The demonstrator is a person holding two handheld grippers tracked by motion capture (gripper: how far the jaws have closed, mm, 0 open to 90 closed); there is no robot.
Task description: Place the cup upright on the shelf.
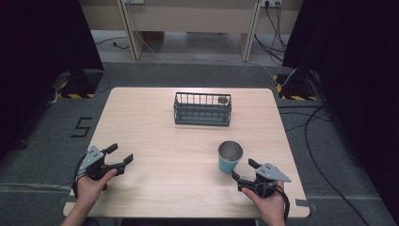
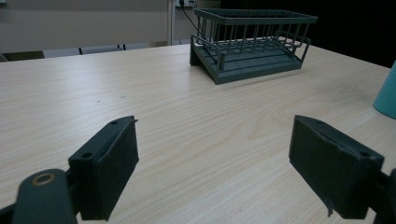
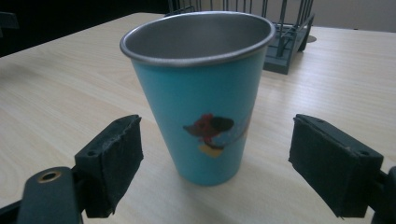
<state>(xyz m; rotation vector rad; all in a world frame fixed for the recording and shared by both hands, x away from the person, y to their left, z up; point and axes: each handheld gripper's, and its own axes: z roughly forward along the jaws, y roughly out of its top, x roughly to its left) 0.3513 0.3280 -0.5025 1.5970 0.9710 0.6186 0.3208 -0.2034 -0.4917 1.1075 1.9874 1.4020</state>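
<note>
- Cup [image 1: 230, 157] first: a teal metal cup with a steel rim stands upright on the wooden bench [image 1: 164, 141], on the person's right half and toward the near edge, well apart from the dark wire basket [image 1: 202, 108] at the far middle.
- Right gripper [image 1: 243, 173] sits just beside the cup on its near side, jaws spread wide and holding nothing. In the right gripper view the cup [image 3: 201, 93] stands between the two black pads [image 3: 114, 163] but a little beyond them, touching neither.
- Left gripper [image 1: 120, 157] rests low near the bench's left front corner, jaws also spread apart and empty. Its own view looks across bare wood toward the basket [image 2: 252, 44], with a sliver of the cup at the right edge.
- My reading is that this is the approach step of a pick: the right gripper is lined up and the grasp is not yet made.
- Next move, as I judge it, calls for easing the right gripper forward until the pads flank the cup's lower body, then closing squarely. The cup tapers and looks smooth, so a high or skewed pinch could tip it or let it slip.
- Basket looks the likely place for it, though I cannot be sure.
</note>
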